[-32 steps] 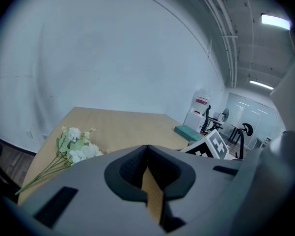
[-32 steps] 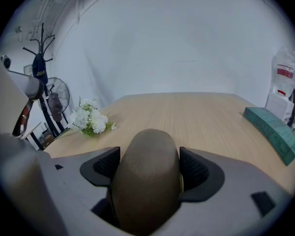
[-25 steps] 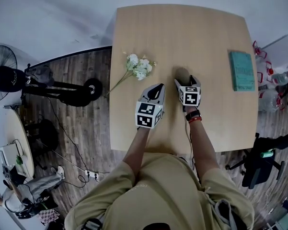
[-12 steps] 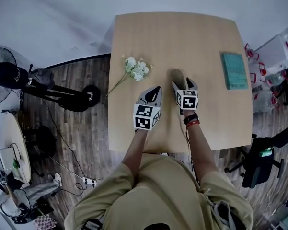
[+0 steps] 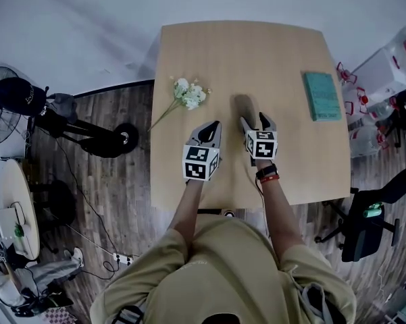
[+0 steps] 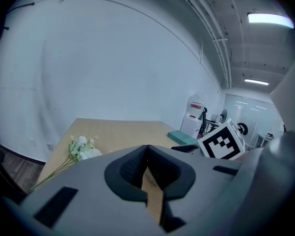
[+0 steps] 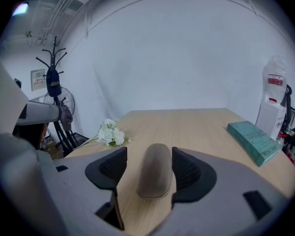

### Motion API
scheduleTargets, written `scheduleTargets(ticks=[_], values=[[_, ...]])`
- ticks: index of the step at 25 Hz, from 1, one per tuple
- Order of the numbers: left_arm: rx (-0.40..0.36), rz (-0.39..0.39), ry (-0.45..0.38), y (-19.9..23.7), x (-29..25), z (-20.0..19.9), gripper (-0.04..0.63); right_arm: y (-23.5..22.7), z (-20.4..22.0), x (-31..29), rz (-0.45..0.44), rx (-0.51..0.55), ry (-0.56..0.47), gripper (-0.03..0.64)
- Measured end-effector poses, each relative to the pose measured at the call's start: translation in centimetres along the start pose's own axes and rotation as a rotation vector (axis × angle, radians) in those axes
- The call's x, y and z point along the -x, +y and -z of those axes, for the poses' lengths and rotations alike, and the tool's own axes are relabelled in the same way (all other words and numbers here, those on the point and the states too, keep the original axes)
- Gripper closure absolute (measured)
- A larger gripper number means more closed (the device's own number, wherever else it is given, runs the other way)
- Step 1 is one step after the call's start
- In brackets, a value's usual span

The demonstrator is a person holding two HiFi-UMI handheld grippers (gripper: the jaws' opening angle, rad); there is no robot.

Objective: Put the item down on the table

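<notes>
A brown oblong item (image 5: 244,106) lies flat on the wooden table (image 5: 243,46), just right of the middle. My right gripper (image 5: 255,119) sits low over its near end with a jaw on either side. In the right gripper view the item (image 7: 154,171) fills most of the gap between the black pads (image 7: 113,167). The jaws are closing, and a sliver of table still shows along the left pad. My left gripper (image 5: 211,127) hovers just to the left, its jaws shut with nothing in them (image 6: 147,154).
A bunch of white flowers (image 5: 188,94) lies near the table's left edge, stems hanging over it. A teal book (image 5: 322,95) rests by the right edge. A fan and a stand (image 5: 13,100) are on the floor at left, and an office chair (image 5: 365,228) is at right.
The right gripper's jaws have narrowed around the brown item. Both grippers stay at about the same spot on the table, while the head view has shifted a little.
</notes>
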State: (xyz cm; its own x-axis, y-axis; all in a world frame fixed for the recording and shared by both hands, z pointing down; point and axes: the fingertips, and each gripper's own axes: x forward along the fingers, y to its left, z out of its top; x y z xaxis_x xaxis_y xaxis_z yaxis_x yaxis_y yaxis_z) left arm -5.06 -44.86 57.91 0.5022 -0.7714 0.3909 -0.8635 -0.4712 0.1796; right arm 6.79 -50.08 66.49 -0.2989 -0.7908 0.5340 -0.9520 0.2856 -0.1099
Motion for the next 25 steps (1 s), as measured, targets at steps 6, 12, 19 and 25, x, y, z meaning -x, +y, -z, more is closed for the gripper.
scheduleTargets(ticks=[6,12,19,25], values=[[-0.011,-0.008,0.000,-1.5,2.4,0.9,0.572,0.1,0.2,4.9,0.030,-0.044,-0.057,0.347],[-0.040,-0.008,-0.032,-3.5,4.3,0.1,0.572,0.1,-1.1,9.3,0.045,-0.053,-0.125,0.376],[-0.066,-0.017,-0.066,-6.3,7.7,0.0,0.572,0.3,-1.5,15.4,0.045,-0.062,-0.194,0.397],[-0.089,-0.021,-0.100,-9.0,10.4,-0.1,0.571,0.6,-1.0,20.0,0.042,-0.055,-0.231,0.432]])
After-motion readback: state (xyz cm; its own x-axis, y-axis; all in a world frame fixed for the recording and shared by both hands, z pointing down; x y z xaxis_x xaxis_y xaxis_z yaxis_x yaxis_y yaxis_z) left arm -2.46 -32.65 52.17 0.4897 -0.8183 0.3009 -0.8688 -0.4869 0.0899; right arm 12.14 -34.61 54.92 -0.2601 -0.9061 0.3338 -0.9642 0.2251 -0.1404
